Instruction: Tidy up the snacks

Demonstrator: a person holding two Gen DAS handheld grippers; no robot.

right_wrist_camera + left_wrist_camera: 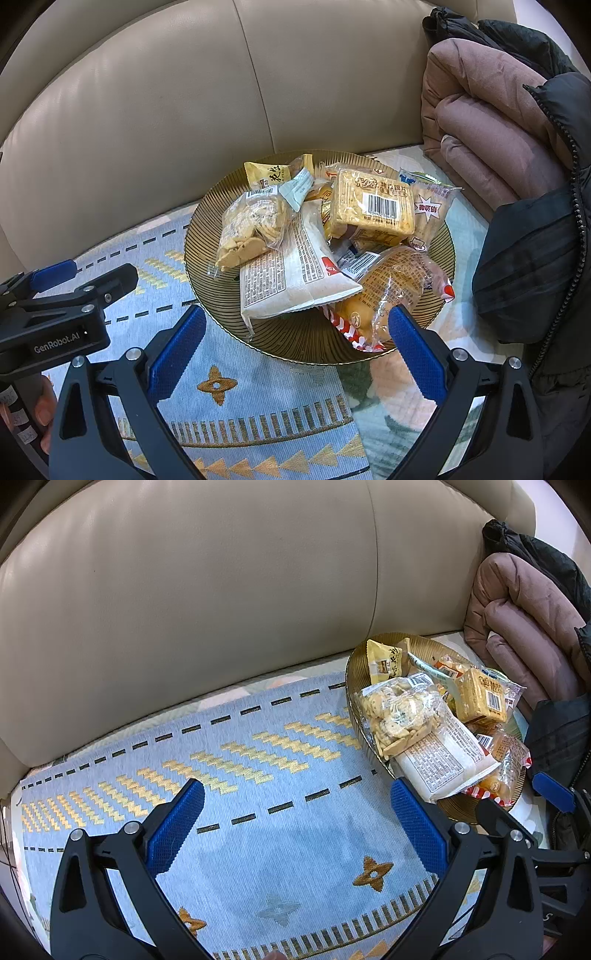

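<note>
A gold ribbed plate (295, 343) (356, 664) on the sofa seat holds several snack packets. Among them are a clear bag of crackers (249, 230) (399, 710), a white packet with printed text (291, 277) (443, 760), a yellow biscuit block with a barcode (373, 206) (482, 698), and a wrapped bun (391, 291) (506, 760). My right gripper (297, 325) is open just in front of the plate's near rim, holding nothing. My left gripper (297, 797) is open over the blue mat, left of the plate, holding nothing.
A blue woven mat (258, 782) with gold patterns covers the seat of a beige leather sofa (184, 609). Folded pink (480, 122) and dark padded jackets (535, 240) lie right of the plate. In the right wrist view the left gripper's body (70, 295) and a hand (44, 410) sit at the left.
</note>
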